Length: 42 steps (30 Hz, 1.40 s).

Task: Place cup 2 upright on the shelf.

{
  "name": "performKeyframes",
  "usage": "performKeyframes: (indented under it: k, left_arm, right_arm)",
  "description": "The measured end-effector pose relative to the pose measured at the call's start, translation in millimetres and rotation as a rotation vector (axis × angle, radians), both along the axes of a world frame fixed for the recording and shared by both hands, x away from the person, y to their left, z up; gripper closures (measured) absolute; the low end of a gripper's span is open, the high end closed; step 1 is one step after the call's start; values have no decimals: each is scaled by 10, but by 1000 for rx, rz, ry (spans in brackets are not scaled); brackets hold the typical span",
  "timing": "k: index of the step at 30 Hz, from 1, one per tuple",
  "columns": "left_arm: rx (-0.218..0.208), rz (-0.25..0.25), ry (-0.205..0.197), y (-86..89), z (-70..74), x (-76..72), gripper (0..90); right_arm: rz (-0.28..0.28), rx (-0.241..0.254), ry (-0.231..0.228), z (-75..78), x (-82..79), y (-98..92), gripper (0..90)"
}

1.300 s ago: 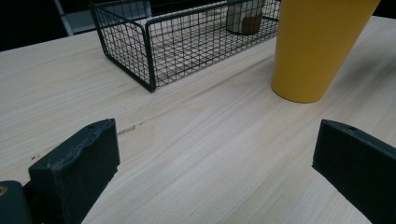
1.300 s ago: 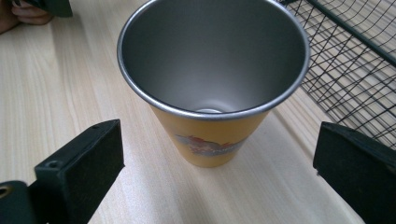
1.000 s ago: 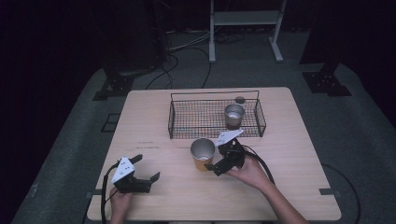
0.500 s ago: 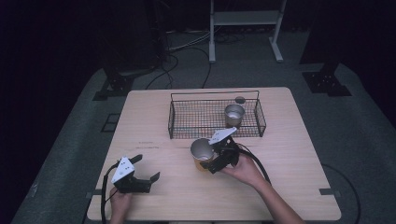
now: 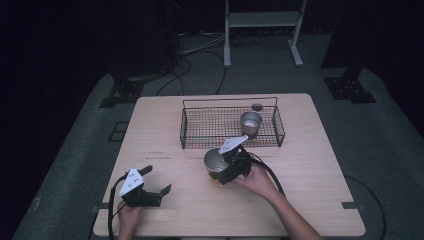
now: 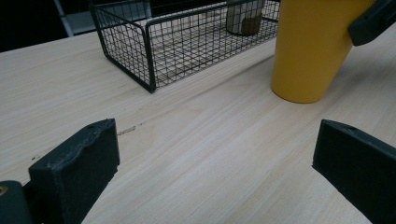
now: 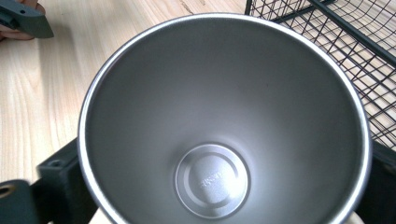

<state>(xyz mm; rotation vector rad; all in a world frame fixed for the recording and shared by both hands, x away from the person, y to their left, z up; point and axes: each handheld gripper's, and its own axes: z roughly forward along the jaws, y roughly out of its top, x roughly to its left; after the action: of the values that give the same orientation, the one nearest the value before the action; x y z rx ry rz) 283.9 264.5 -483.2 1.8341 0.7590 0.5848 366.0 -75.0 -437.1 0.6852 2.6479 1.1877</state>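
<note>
A yellow cup with a steel inside stands upright on the table, just in front of the wire basket. My right gripper reaches around it from the right. Its jaws have just been closing with the cup between them, and they now sit against its sides. The right gripper view looks straight down into the cup, with a black jaw on each side of it. My left gripper rests open near the front left, its jaws wide over bare wood. From there the yellow cup is ahead to the right.
The black wire basket holds a small steel cup and a dark round disc at its right end. Cables trail from both grippers across the table. A metal stand and floor cables lie beyond the table.
My right gripper has slid left onto the yellow cup, and its jaws have drawn in around it. The left gripper and the cup have kept their places.
</note>
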Motion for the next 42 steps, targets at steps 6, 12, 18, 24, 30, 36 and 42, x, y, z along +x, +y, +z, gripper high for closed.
performKeyframes:
  k: [6, 12, 18, 24, 30, 36, 42]
  left_arm:
    - [-1, 0, -1, 1, 0, -1, 0]
    - [-2, 1, -1, 4, 0, -1, 0]
    - [-4, 1, -4, 3, -2, 2, 0]
    - [0, -1, -5, 5, -1, 2, 0]
    - [-2, 0, -4, 6, -1, 2, 0]
    - [-5, 0, -2, 3, -2, 0, 0]
    - [-2, 0, -3, 5, -2, 2, 0]
  right_arm:
    - [8, 8, -11, 15, 8, -7, 131]
    - [13, 13, -6, 59, 14, -11, 134]
    - [19, 10, -8, 172, 27, -30, 135]
    - [6, 22, -3, 270, 75, -51, 135]
    - [3, 29, 0, 390, 132, -80, 135]
    - [3, 44, 2, 512, 177, -94, 135]
    - [8, 47, 12, 607, 245, -91, 135]
